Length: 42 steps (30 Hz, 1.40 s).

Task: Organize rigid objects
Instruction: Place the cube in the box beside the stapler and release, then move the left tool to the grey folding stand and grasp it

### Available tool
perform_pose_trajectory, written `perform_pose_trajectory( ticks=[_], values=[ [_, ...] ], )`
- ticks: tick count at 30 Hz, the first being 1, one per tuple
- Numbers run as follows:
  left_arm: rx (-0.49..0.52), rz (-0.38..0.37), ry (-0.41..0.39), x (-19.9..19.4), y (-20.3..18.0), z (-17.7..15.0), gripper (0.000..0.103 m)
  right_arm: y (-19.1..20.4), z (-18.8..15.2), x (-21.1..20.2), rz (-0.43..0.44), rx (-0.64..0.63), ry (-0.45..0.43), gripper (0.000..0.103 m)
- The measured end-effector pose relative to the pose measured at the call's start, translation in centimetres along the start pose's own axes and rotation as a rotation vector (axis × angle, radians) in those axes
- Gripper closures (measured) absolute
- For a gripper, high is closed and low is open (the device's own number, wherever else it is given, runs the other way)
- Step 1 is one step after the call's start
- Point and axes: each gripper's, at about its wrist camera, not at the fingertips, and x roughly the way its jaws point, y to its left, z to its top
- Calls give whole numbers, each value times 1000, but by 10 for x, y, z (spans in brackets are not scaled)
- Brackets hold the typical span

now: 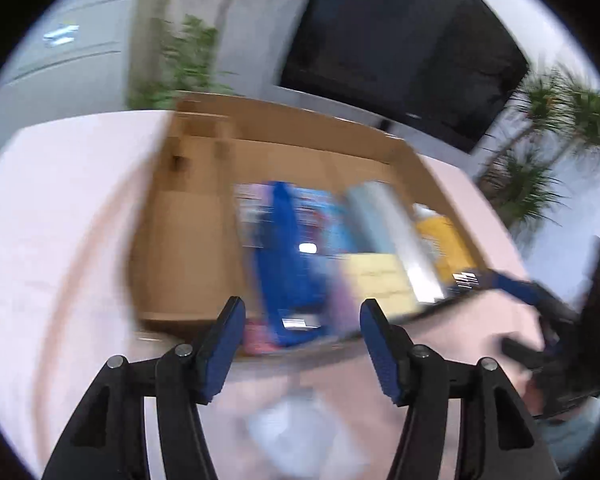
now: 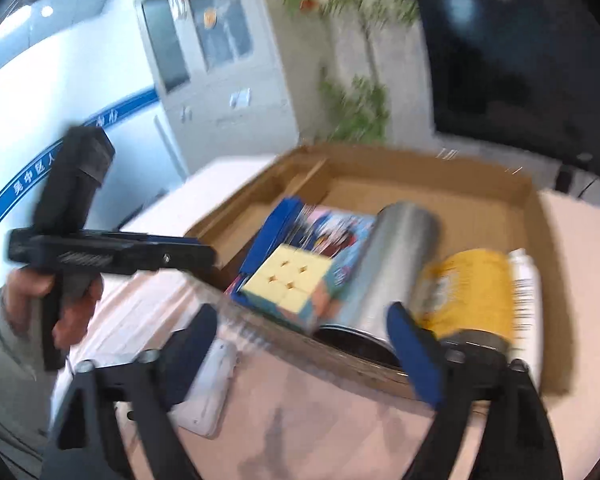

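A shallow cardboard box (image 2: 540,216) stands on the pale pink table (image 2: 340,432); it also shows in the left wrist view (image 1: 188,240). In it lie a blue-edged picture book (image 2: 332,228), a pale yellow puzzle cube (image 2: 292,280), a silver metal cup (image 2: 396,264), a yellow canister (image 2: 472,288) and a white bottle (image 2: 524,292). A white flat object (image 2: 208,392) lies on the table in front of the box. My left gripper (image 1: 302,344) is open and empty before the box's near edge. My right gripper (image 2: 304,352) is open and empty, just short of the box.
A dark screen (image 1: 400,48) and green plants (image 1: 540,160) stand behind the table. A grey cabinet (image 2: 204,60) is at the back left. The hand holding the left gripper (image 2: 60,292) shows at the left of the right wrist view. Both views are motion-blurred.
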Motion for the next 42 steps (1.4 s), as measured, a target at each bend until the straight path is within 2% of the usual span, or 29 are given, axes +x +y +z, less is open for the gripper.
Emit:
perform_pose_trajectory(
  ticks=[2, 5, 8, 10, 11, 12, 13, 14, 15, 17, 18, 20, 21, 22, 25, 28, 30, 32, 34, 36, 37, 38, 39, 40, 42],
  values=[
    [-52, 61, -32, -4, 27, 5, 44, -16, -14, -23, -106, 42, -49, 13],
    [-135, 168, -74, -7, 68, 11, 44, -73, -30, -45, -261, 241, -61, 13],
    [-177, 183, -43, 5, 93, 12, 44, -131, -41, -52, -433, 356, -9, 15],
    [-218, 164, 6, 22, 103, 12, 47, -157, -43, -48, -463, 388, 11, 22],
    [-216, 151, 14, 27, 103, 12, 54, -170, -43, -44, -479, 409, 26, 24],
    [-201, 125, 22, 33, 100, 11, 60, -179, -42, -38, -487, 424, 38, 30],
    [-191, 101, 43, 37, 98, 10, 79, -188, -41, -31, -487, 443, 52, 44],
    [-180, 86, 61, 41, 93, 10, 86, -197, -40, -20, -470, 455, 66, 49],
    [-163, 116, 53, 40, 87, 9, 87, -201, -38, -17, -449, 458, 51, 56],
    [-141, 164, 62, 41, 77, 8, 90, -195, -31, -10, -419, 402, 58, 95],
    [-146, 173, 66, 41, 74, 7, 91, -189, -26, -5, -415, 367, 70, 99],
    [-143, 194, 72, 38, 69, 1, 91, -175, -22, 3, -454, 307, 92, 102],
    [-142, 200, 79, 35, 65, -4, 91, -173, -23, 5, -445, 304, 111, 102],
    [-143, 205, 82, 34, 62, -7, 91, -173, -26, 8, -428, 327, 144, 102],
    [-120, 239, 83, 28, 55, -15, 88, -166, -33, 0, -426, 322, 140, 102],
    [-151, 240, 54, 18, 56, -17, 84, -159, -33, -1, -413, 321, 158, 102],
    [-143, 206, 18, 4, 48, -20, 71, -154, -35, -7, -396, 328, 169, 102],
    [-127, 195, -16, -12, 35, -25, 48, -145, -41, -22, -394, 318, 160, 99],
    [-104, 153, -14, -22, 23, -37, 35, -134, -44, -45, -423, 310, 135, 99],
    [-92, 89, 28, -21, 15, -51, 35, -108, -38, -66, -438, 237, 91, 87],
    [-103, 43, 64, -15, 12, -58, 35, -91, -38, -74, -413, 209, 68, 60],
    [-127, -3, 91, -9, 13, -63, 35, -72, -39, -80, -367, 196, 46, 27],
    [-157, -49, 130, 2, 14, -67, 35, -54, -41, -80, -312, 192, 34, 17],
    [-181, -79, 180, 16, 14, -72, 35, -25, -47, -72, -217, 172, 46, 15],
    [-197, -109, 261, 39, 10, -80, 36, 22, -58, -51, -80, 88, 111, 18]
  ],
)
